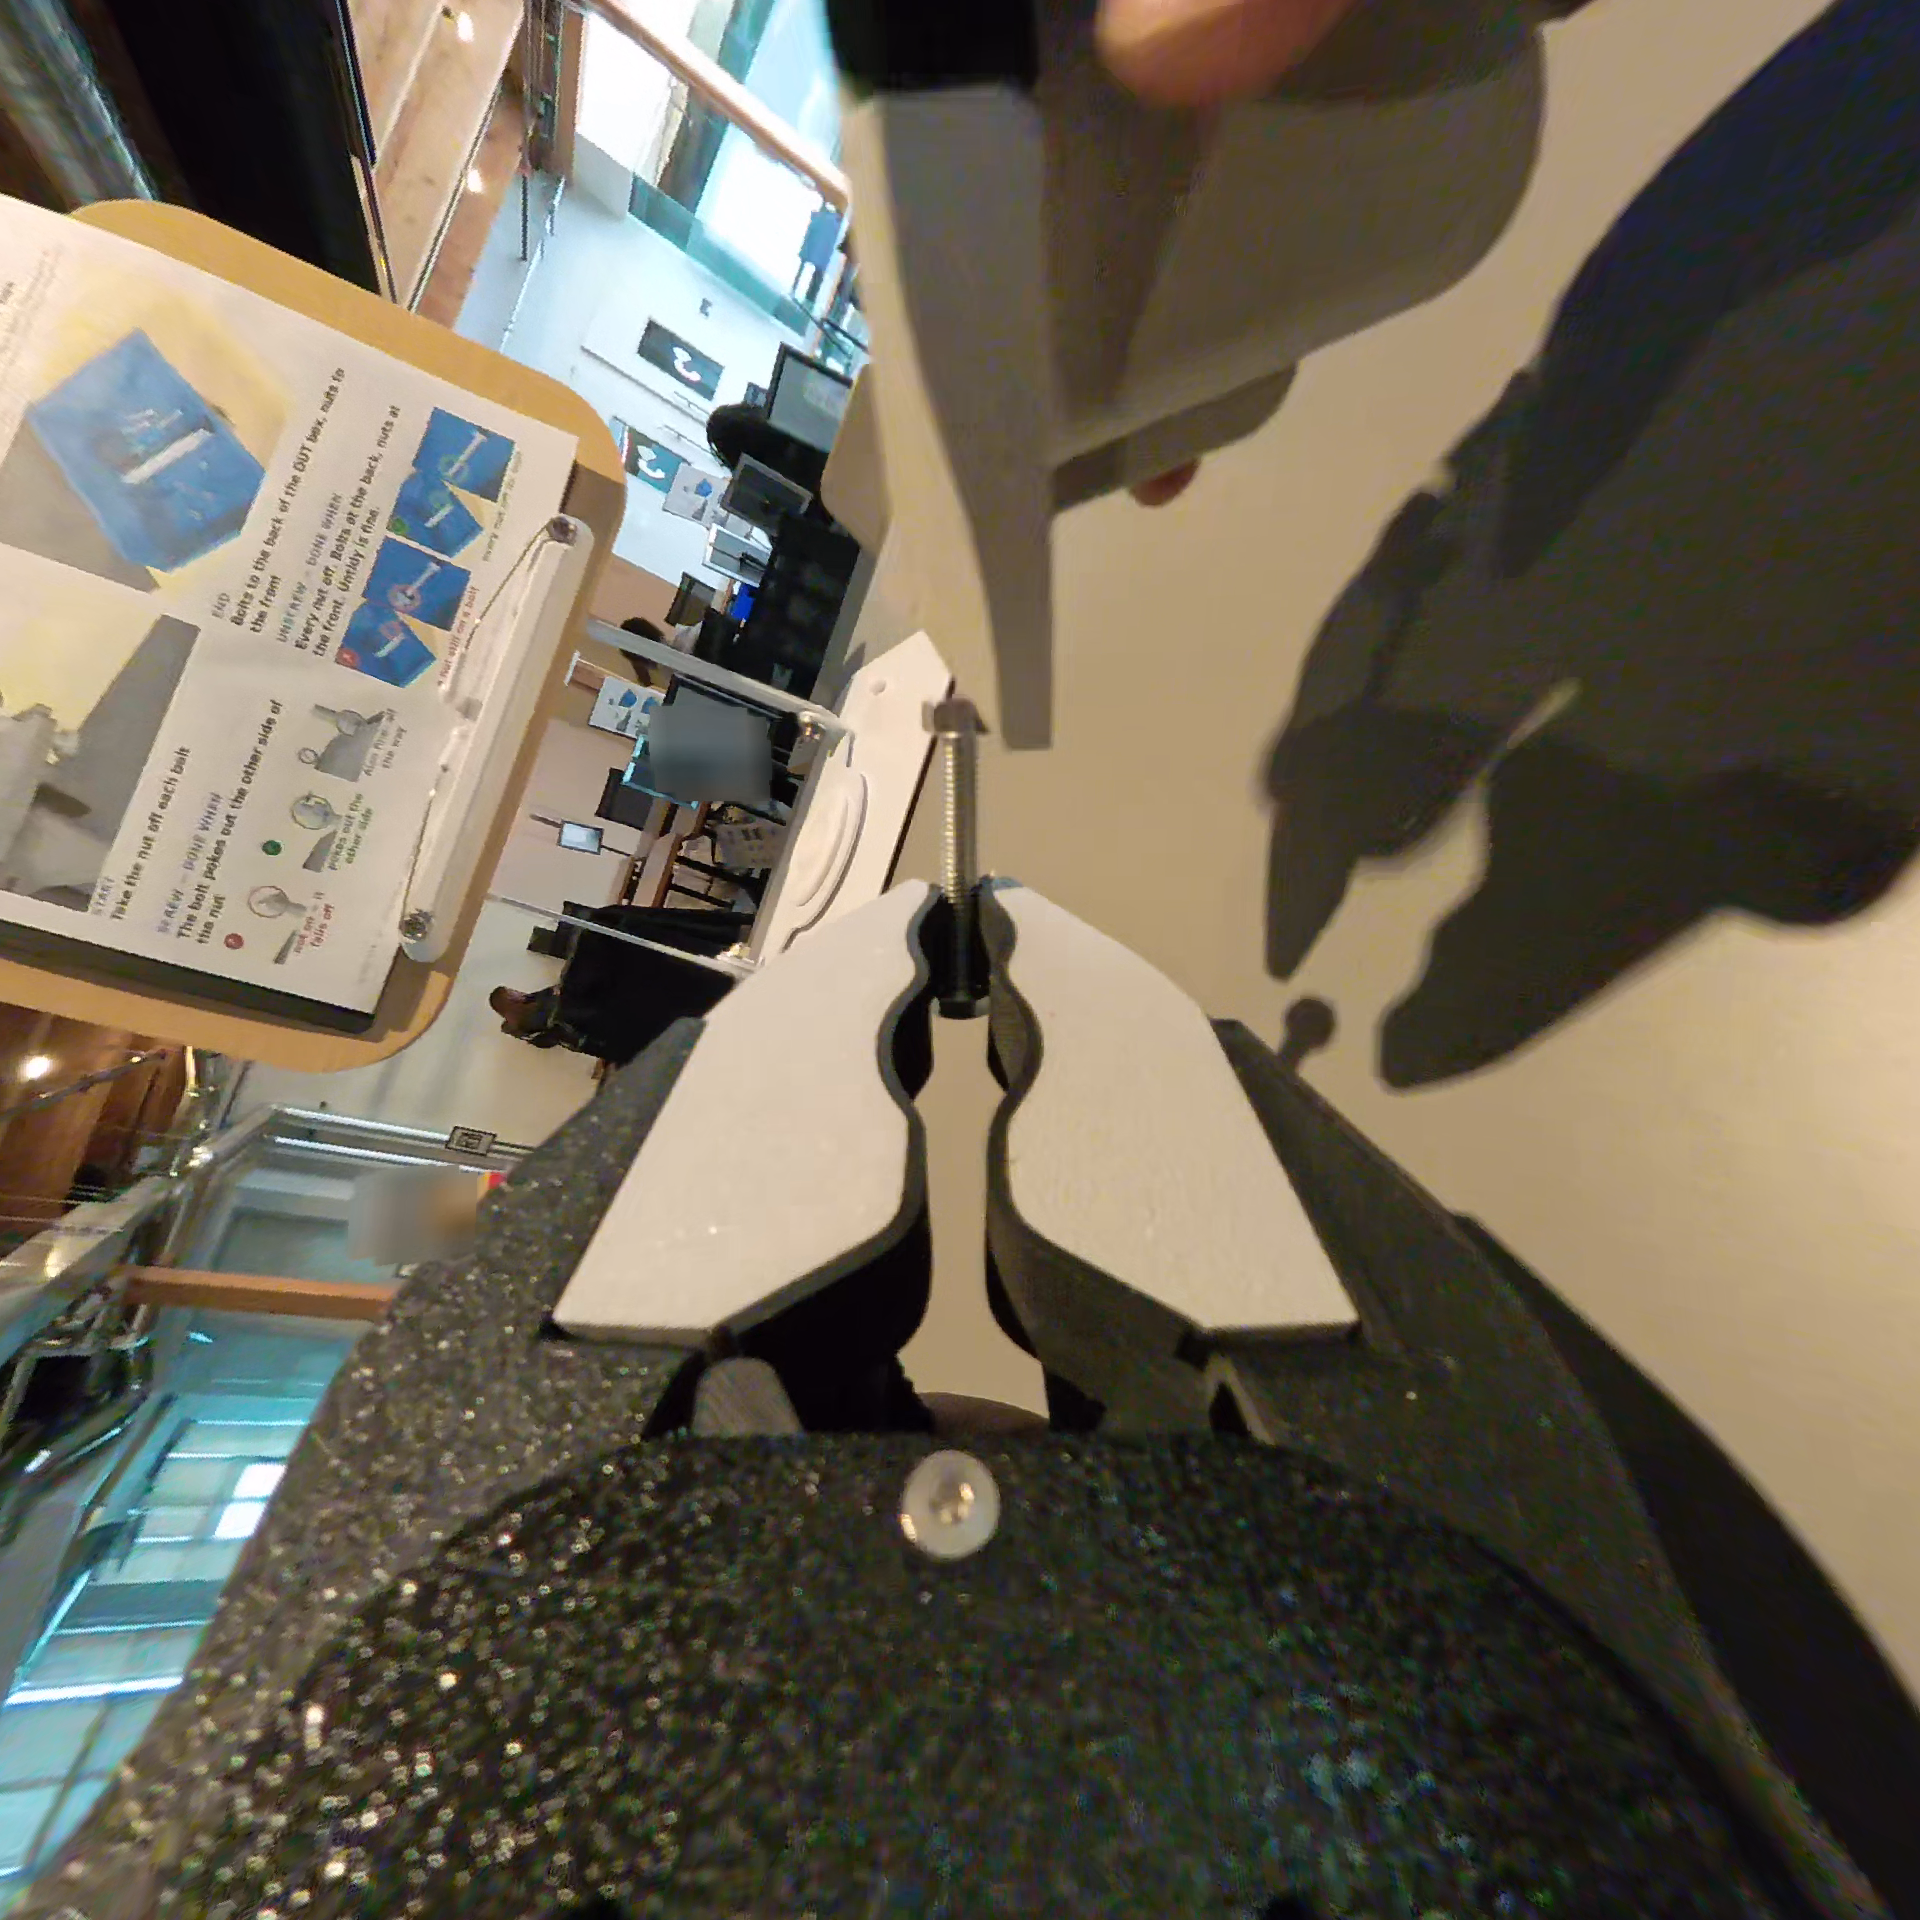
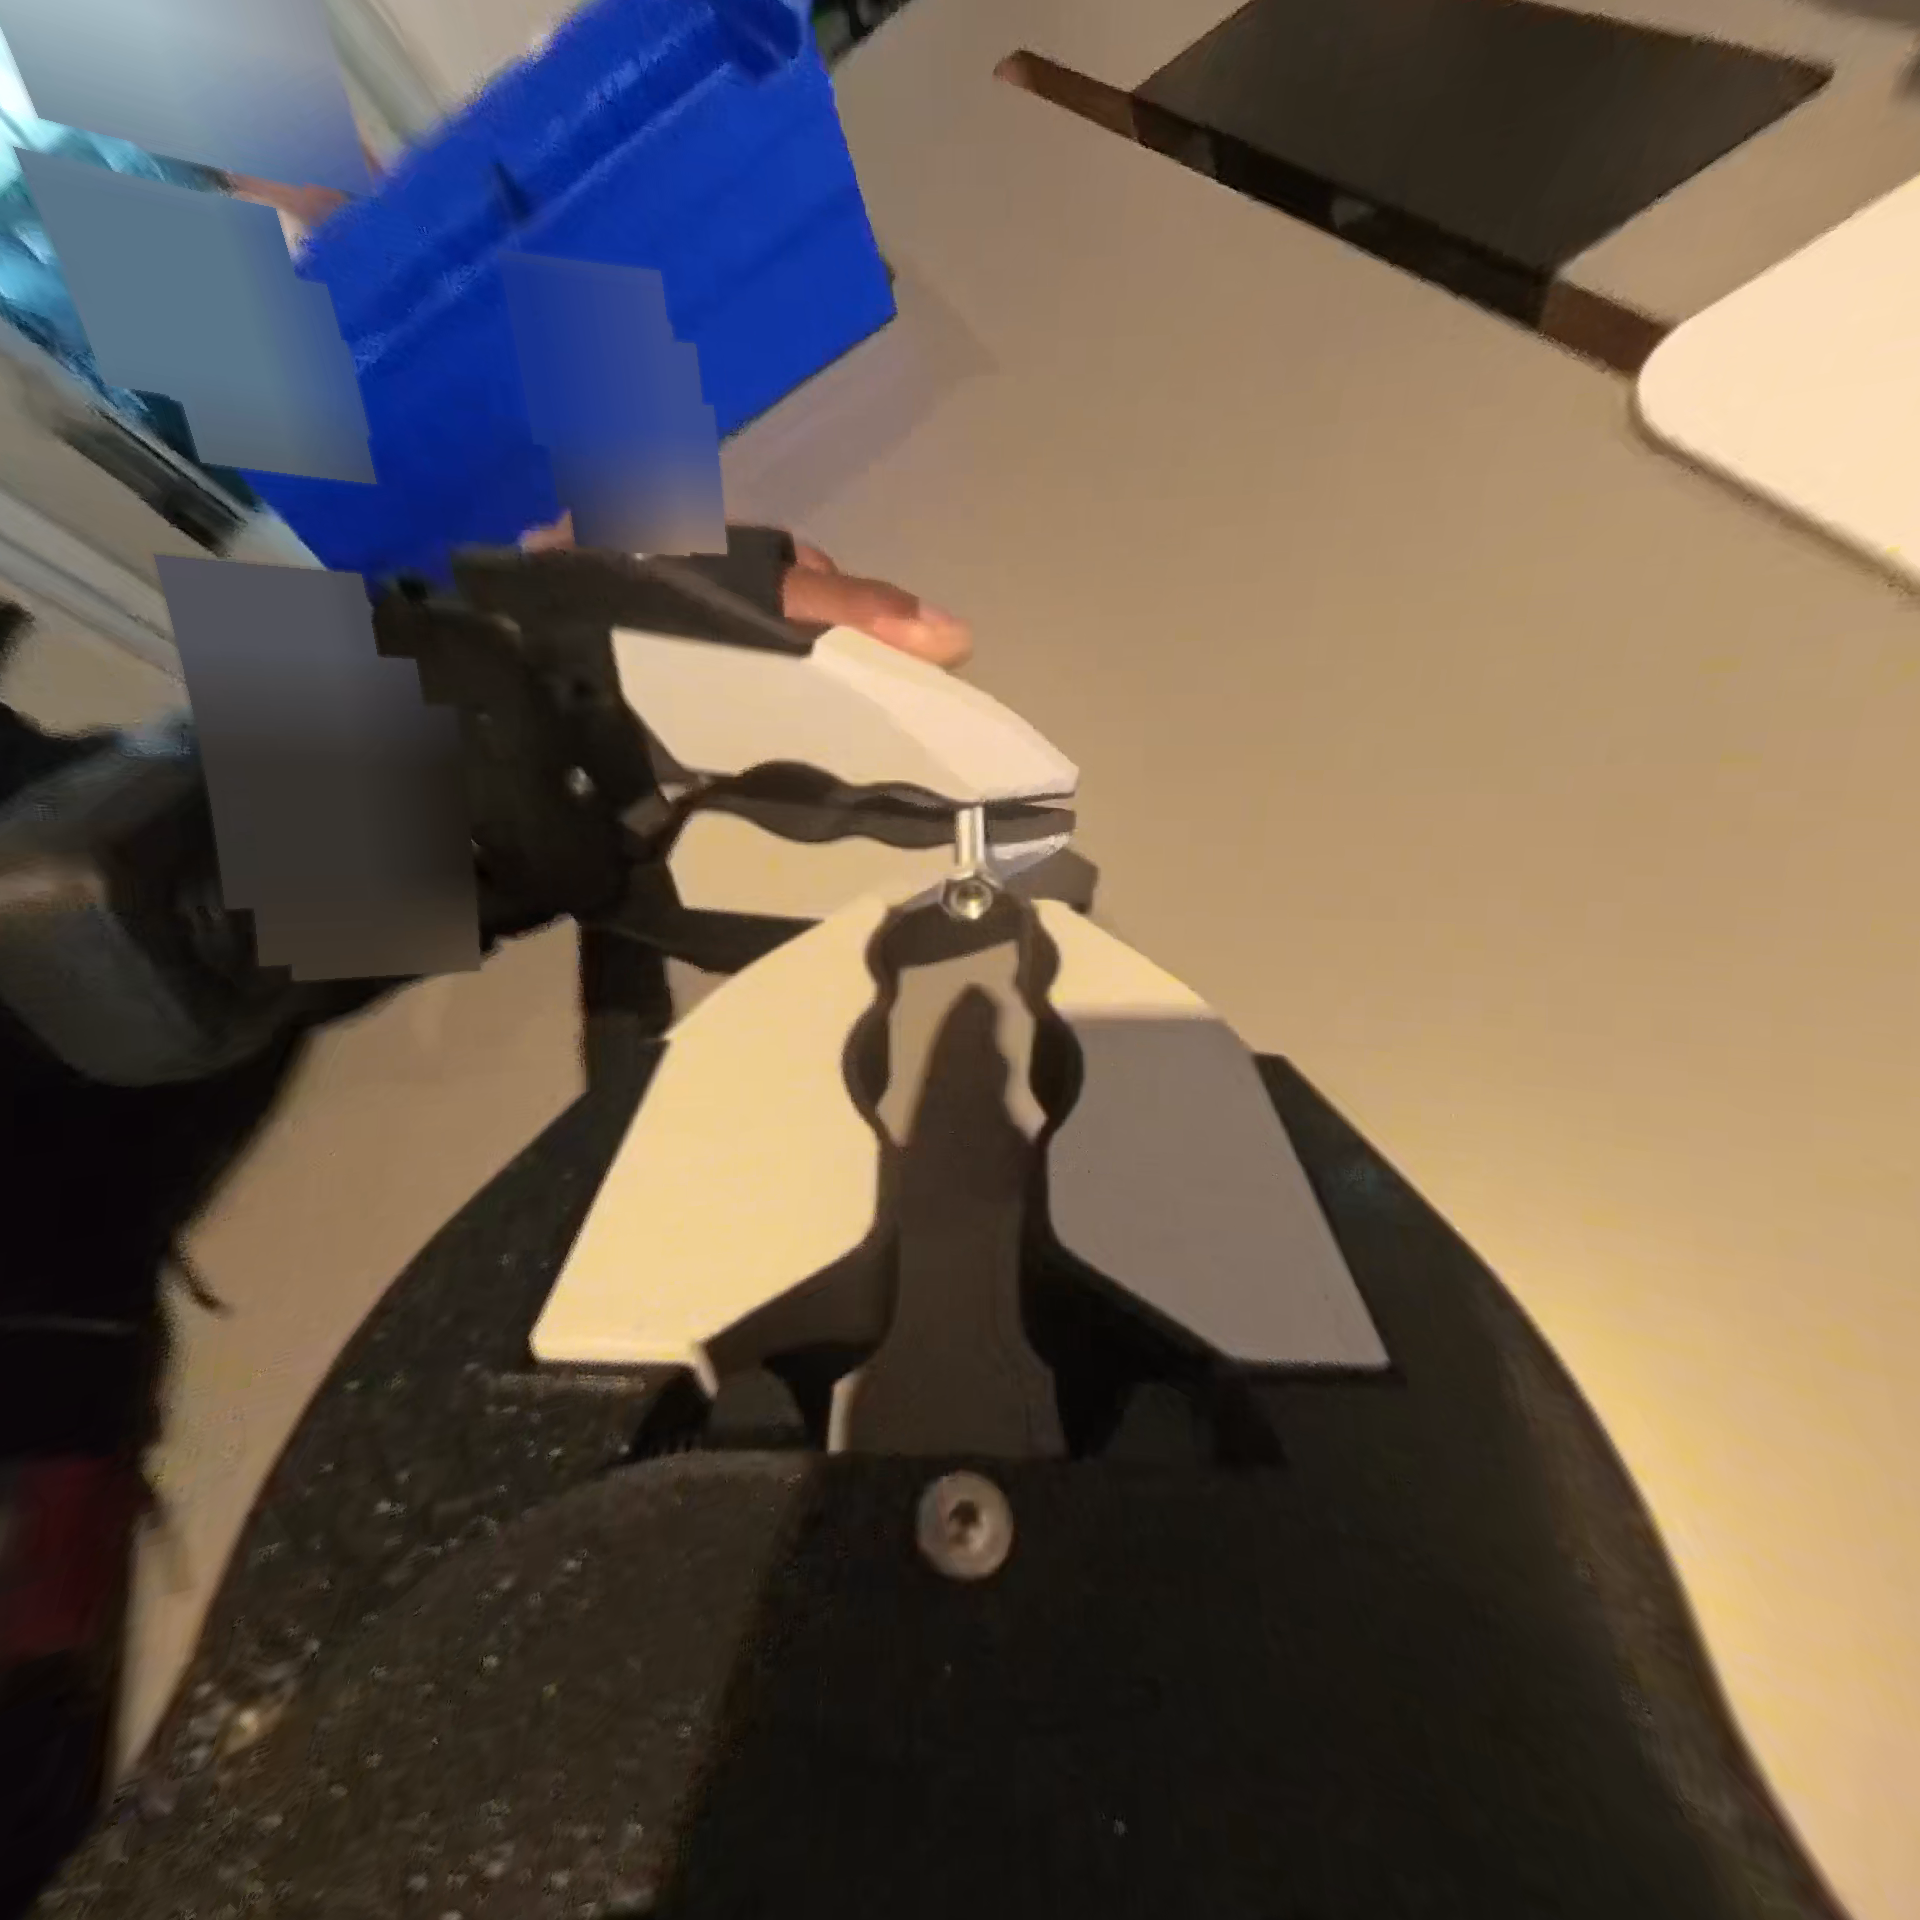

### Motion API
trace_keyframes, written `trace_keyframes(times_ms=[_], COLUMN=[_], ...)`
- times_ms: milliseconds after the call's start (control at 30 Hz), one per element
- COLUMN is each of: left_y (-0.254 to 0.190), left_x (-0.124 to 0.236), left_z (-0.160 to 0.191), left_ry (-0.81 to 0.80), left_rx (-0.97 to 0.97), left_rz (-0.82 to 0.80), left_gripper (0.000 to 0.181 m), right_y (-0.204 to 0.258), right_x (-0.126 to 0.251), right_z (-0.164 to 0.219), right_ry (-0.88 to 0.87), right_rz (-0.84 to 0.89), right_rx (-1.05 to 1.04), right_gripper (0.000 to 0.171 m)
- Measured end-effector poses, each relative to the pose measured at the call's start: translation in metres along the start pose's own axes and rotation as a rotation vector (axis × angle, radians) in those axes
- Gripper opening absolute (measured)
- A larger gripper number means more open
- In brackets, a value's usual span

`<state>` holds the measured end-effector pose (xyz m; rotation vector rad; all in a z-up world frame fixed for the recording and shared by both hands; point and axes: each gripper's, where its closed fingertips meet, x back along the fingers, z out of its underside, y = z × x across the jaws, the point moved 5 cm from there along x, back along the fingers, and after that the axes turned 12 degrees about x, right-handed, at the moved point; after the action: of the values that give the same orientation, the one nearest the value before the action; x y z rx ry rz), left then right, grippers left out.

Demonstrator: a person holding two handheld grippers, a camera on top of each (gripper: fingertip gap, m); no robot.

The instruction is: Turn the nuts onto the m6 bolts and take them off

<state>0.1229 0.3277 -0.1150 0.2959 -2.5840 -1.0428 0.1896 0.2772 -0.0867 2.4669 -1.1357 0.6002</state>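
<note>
The left gripper [image 1: 961,914] has its fingers closed on a bolt [image 1: 956,800], pinching it near one end so the shiny threaded part sticks straight out past the tips. The nut [image 1: 954,717] sits at the far end of the bolt.

In the right wrist view, the right gripper [image 2: 971,904] has its fingers nearly closed around that nut [image 2: 971,902] (they look like they touch it, but the picture is blurry, so I cannot be sure they hold it tight). The bolt [image 2: 968,831] is held up in the air above the pale surface [image 2: 1455,831], with a blue bin [image 2: 623,239] behind it.

To do this step well, I think the left gripper should hold the bolt very still. The right gripper should line up straight with the bolt, grip the nut by its flat sides, and turn it gently. If it tilts, the nut could jam or slip and fall.
</note>
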Motion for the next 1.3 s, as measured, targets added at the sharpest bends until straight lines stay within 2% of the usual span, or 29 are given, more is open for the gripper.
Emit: trace_keyframes(times_ms=[100, 267, 500, 633, 800, 900, 967, 1067, 1167, 1300], left_y=[0.001, -0.002, -0.004, -0.004, -0.004, -0.003, -0.002, 0.001, 0.0, -0.006], left_x=[0.0, 0.0, 0.001, 0.001, 0.003, 0.002, 0.002, 0.002, 0.0, 0.0], left_z=[0.002, 0.001, -0.001, 0.0, 0.001, 0.0, 0.0, 0.002, 0.005, 0.004], left_ry=[-0.006, -0.025, -0.033, -0.022, 0.001, -0.014, -0.023, -0.036, -0.035, -0.036], left_rx=[0.044, 0.075, 0.067, 0.016, -0.099, -0.044, 0.012, 0.088, 0.117, 0.104], left_rz=[0.016, 0.058, 0.072, 0.056, 0.007, 0.017, 0.033, 0.059, 0.084, 0.12], left_gripper=[0.005, 0.005, 0.005, 0.005, 0.005, 0.005, 0.005, 0.005, 0.005, 0.005], right_y=[0.003, 0.008, 0.013, 0.011, 0.003, 0.0, -0.002, -0.003, 0.006, 0.008], right_x=[0.003, -0.001, 0.0, -0.003, -0.004, -0.003, -0.001, 0.005, 0.009, 0.008], right_z=[-0.002, -0.001, -0.004, -0.002, 0.002, 0.002, 0.002, 0.001, -0.003, 0.0], right_ry=[0.074, 0.14, 0.109, 0.134, 0.029, -0.059, -0.04, 0.028, 0.018, 0.026], right_rz=[0.135, 0.278, 0.307, 0.257, 0.018, -0.095, -0.072, 0.088, 0.197, 0.234], right_rx=[0.277, 0.618, 0.707, 0.555, -0.101, -0.228, -0.128, 0.231, 0.562, 0.689], right_gripper=[0.03, 0.028, 0.017, 0.01, 0.01, 0.012, 0.03, 0.041, 0.035, 0.031])
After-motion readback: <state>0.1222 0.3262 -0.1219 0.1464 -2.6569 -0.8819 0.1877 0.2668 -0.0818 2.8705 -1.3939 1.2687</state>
